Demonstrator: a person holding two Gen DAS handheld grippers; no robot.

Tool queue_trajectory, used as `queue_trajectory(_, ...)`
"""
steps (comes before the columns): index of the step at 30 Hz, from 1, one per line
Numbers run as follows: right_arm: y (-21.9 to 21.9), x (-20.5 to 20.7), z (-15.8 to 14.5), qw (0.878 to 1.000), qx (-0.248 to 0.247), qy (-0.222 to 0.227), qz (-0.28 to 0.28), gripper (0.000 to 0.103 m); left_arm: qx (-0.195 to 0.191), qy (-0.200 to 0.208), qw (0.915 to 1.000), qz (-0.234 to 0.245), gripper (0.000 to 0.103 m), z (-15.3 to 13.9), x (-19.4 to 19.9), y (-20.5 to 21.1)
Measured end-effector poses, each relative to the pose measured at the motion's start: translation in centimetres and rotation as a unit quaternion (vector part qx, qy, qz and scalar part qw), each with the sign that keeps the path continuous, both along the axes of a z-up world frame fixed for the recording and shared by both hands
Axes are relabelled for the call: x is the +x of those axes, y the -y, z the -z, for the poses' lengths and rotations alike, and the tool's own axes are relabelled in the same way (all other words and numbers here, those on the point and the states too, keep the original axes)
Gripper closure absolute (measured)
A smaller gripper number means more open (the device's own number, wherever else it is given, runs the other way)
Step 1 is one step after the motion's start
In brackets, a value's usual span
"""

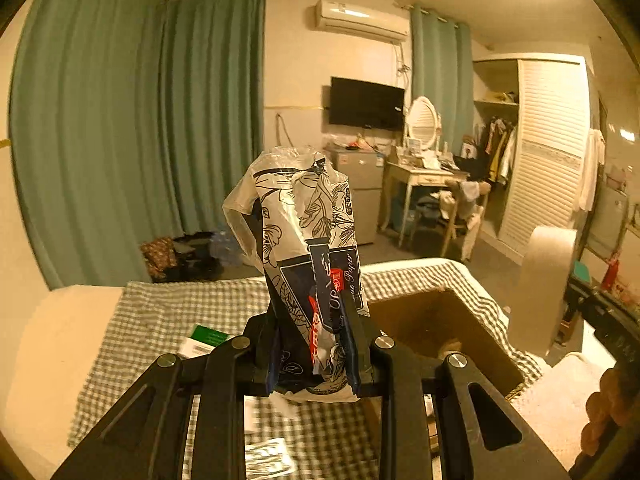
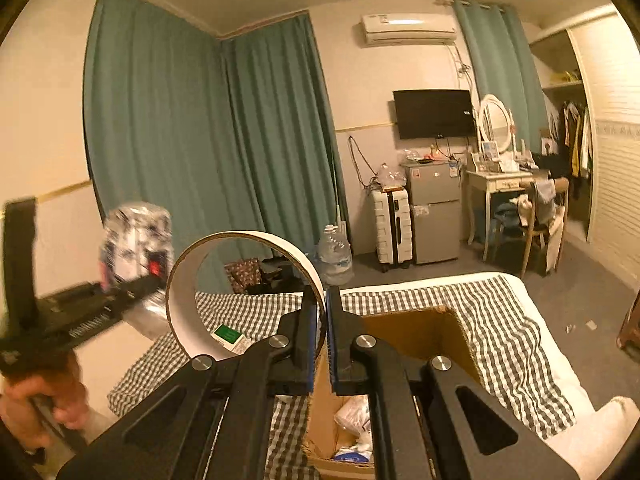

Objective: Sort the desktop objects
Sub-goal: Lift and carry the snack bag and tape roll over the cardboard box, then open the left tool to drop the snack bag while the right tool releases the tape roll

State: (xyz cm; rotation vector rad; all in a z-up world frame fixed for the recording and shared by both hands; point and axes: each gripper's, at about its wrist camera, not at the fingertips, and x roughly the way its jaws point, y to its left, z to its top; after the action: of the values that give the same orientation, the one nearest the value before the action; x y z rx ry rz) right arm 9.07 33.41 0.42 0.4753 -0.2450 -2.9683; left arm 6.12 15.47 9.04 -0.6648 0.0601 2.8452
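Mid-carry in the sorting: left tool (image 1: 316, 354) clenched on a tissue pack (image 1: 306, 240) standing up ahead of it, right tool (image 2: 324, 344) pinching a tape ring's (image 2: 244, 292) wall, cardboard box (image 2: 416, 332) open just below-ahead; next, probably lowered over it and released.

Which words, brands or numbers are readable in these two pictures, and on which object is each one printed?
"Paper": on the tissue pack clamped in the left gripper, in white script letters.
"UP": on the same pack; only part of a word shows.
Red label on the pack: characters too blurred to read.
Green and white box on the checked cloth: print too small.
Stickers on the small fridge: unreadable.
Air conditioner label: unreadable.
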Motion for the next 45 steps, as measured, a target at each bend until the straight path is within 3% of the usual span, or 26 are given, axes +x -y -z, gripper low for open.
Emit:
queue_trajectory(6, -4.0, -0.3, 1.2, 0.999, 0.002, 0.006, 0.053, 0.099, -0.007, 0.022, 0.9989, 0.041, 0.078, 3.2, -1.6, -5.1)
queue_trajectory(15, -6.1, -3.7, 5.2, 0.996, 0.008, 0.062, 0.056, 0.099, -0.015, 0.043, 0.9946, 0.093, 0.078, 8.1, -3.3, -10.5)
queue_trajectory(23, -7.4, -6.7, 9.3, 0.989, 0.014, 0.127, 0.068, 0.099, -0.048, 0.076, 0.9886, 0.121, 0.078, 13.4, -5.1, -12.7)
queue_trajectory(29, -7.7, -8.3, 11.6, 0.981, 0.016, 0.172, 0.083, 0.099, -0.041, 0.117, 0.9840, 0.128, 0.076, 16.1, -7.2, -12.4)
queue_trajectory(35, -7.2, -9.6, 13.3, 0.973, 0.017, 0.214, 0.080, 0.093, -0.035, 0.134, 0.9819, 0.129, 0.052, 17.4, -8.1, -12.0)
queue_trajectory(37, -6.8, -9.8, 13.3, 0.972, 0.027, 0.222, 0.080, 0.085, -0.025, 0.127, 0.9834, 0.127, 0.044, 17.1, -7.9, -11.5)
queue_trajectory(39, -6.4, -9.8, 13.3, 0.971, 0.030, 0.223, 0.084, 0.060, -0.024, 0.115, 0.9854, 0.123, 0.036, 16.8, -7.7, -11.2)
queue_trajectory(40, -6.3, -9.7, 13.2, 0.971, 0.029, 0.220, 0.086, 0.055, -0.022, 0.110, 0.9862, 0.122, 0.036, 16.5, -7.5, -11.1)
queue_trajectory(45, -6.2, -8.8, 11.7, 0.975, 0.007, 0.200, 0.101, 0.045, -0.006, 0.081, 0.9897, 0.118, 0.035, 14.9, -6.7, -9.4)
